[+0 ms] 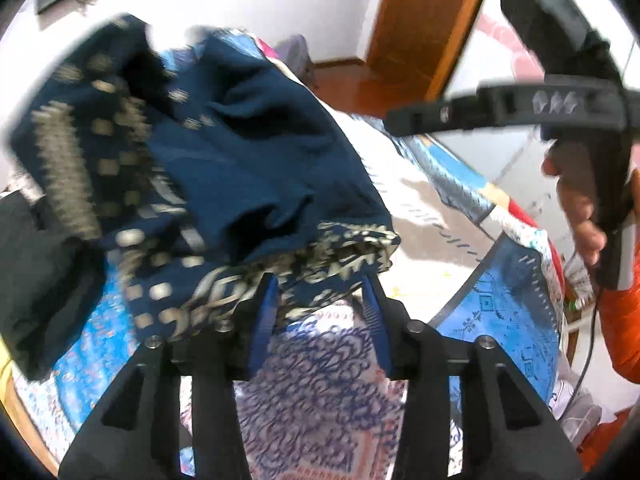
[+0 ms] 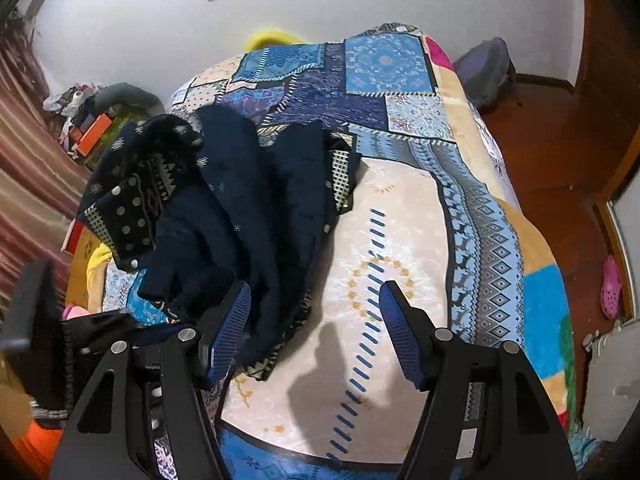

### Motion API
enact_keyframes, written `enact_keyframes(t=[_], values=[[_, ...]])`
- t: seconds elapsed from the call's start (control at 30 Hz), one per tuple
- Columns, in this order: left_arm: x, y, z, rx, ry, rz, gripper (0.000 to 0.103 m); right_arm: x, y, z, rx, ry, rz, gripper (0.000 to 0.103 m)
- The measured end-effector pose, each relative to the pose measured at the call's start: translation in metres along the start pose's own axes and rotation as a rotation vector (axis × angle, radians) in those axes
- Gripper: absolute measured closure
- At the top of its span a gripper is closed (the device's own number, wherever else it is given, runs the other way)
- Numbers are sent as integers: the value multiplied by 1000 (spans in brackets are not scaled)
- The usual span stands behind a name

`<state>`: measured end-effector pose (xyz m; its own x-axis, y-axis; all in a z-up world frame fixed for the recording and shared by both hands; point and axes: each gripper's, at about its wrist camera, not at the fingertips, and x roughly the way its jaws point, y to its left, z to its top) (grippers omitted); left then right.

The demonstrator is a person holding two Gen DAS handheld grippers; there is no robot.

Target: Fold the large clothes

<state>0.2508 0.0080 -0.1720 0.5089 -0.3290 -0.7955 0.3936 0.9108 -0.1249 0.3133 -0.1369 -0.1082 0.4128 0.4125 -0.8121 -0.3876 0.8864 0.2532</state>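
Observation:
A dark navy garment (image 1: pixel 224 160) with cream dots and a patterned border lies bunched on the patchwork bed blanket (image 1: pixel 320 392). My left gripper (image 1: pixel 320 304) stands open just over the garment's patterned hem, which lies slack between the blue fingertips without being pinched. In the right wrist view the same garment (image 2: pixel 248 208) is heaped on the left half of the blanket (image 2: pixel 400 240). My right gripper (image 2: pixel 316 316) is open above the cream patch, its left pad (image 2: pixel 230 332) over the garment's near edge, with nothing between the pads. A hand (image 1: pixel 576 208) holds that gripper at the right.
A wooden door (image 1: pixel 424 20) and wood floor (image 2: pixel 552 152) lie beyond the bed's right side, with a grey backpack (image 2: pixel 484 72) and a pink slipper (image 2: pixel 611 288). Clutter (image 2: pixel 92 120) and a striped curtain (image 2: pixel 24 168) crowd the left. A black cloth (image 1: pixel 36 280) lies beside the garment.

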Motion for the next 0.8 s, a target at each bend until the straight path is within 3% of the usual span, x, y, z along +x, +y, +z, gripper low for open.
enact_keyframes(t=[0.03,0.13,0.23,0.33,0.5,0.73,0.8], values=[[-8,1,0,-13,-20,33,50,0,4,-1,-11,-2,-5,40],[-32,25,-3,-70,-81,106,48,0,18,-2,-46,-5,-3,40],[-45,52,-7,-118,-103,207,48,1,39,-2,-108,-15,-1,40],[-53,79,-16,-183,-105,261,48,4,63,-2,-171,-22,-7,40],[-57,105,-34,-273,-115,302,48,18,103,-2,-271,-28,10,40],[-59,118,-55,-329,-115,301,48,57,148,7,-347,20,60,40],[-54,122,-57,-340,-111,292,48,71,156,9,-358,34,38,40]])
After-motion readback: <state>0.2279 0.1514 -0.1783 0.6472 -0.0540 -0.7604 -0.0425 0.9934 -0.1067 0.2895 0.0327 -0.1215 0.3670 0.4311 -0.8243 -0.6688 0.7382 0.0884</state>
